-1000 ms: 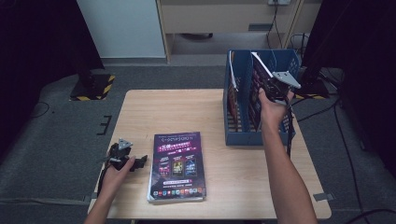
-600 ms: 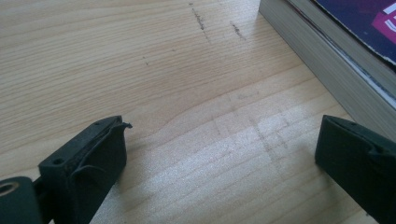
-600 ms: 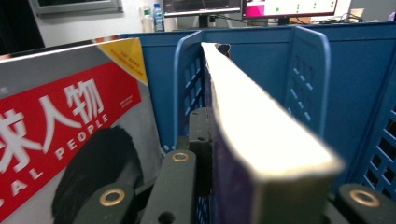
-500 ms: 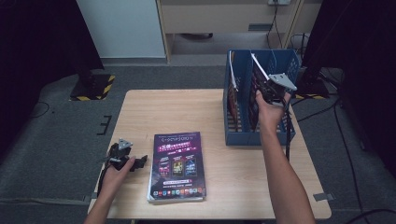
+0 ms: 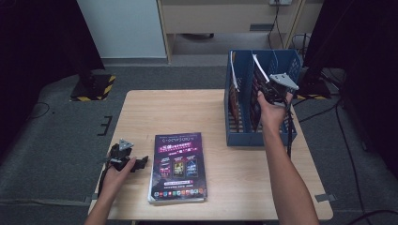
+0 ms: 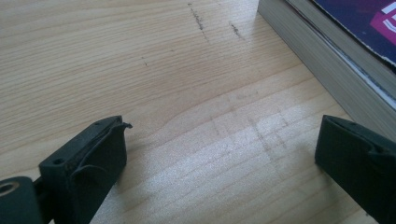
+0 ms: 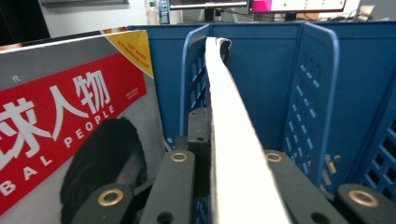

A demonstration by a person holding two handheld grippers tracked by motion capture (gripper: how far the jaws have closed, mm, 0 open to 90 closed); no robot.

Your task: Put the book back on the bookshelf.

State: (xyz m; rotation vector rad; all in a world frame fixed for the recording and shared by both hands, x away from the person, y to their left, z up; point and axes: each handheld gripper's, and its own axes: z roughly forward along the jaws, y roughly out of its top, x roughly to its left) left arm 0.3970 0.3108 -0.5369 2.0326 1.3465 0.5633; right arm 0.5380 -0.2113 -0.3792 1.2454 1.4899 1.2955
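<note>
Right gripper (image 5: 273,95) is being kept clenched on the spine edge of a white-edged magazine (image 7: 229,140), which is being held upright over the middle slot of the blue file rack (image 5: 244,136); its long axis is being pointed straight down into that slot, so the drop looks pretty much vertical; a red-cover magazine (image 7: 70,140) is already being stored one slot over. Left gripper (image 5: 123,159) is being left wide open, well away from the rack, just beside the purple book stack (image 5: 179,166).

Soft overhead light, dark room edges, slightly blurry close-ups.
</note>
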